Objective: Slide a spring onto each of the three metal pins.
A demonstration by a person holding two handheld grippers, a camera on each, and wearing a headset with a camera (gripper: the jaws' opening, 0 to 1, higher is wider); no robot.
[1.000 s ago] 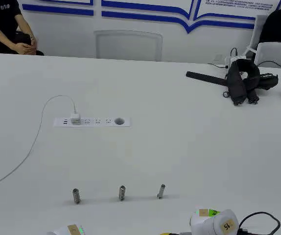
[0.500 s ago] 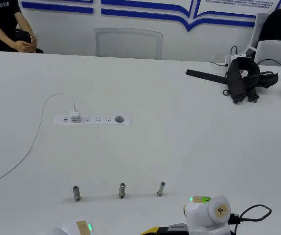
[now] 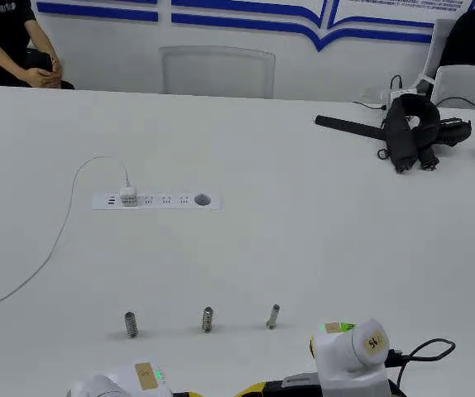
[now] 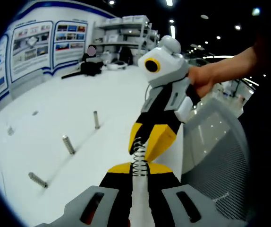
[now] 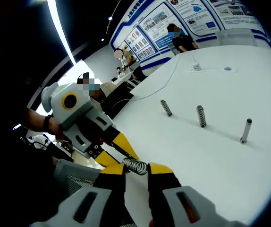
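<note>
Left gripper point(image 4: 138, 172) risen, gripper views show spring point(image 5: 134, 165) between fingers point(image 5: 161, 171)

Head view, bottom edge. Your right gripper point(image 3: 349, 357) has come up and slid left. A second ago only the top of its white housing peeked in. Now the green light and the numbered tag show, and a black-and-yellow part reaches left along the edge.

Your left gripper point(image 3: 126, 380) has also risen and moved right, from a sliver to a white housing with a tan tag and a green light.

The black cable point(image 3: 403, 358) behind the right gripper has shifted with it, and its loop now lies flatter.

The slight drift of the whole scene is your head moving.
</note>
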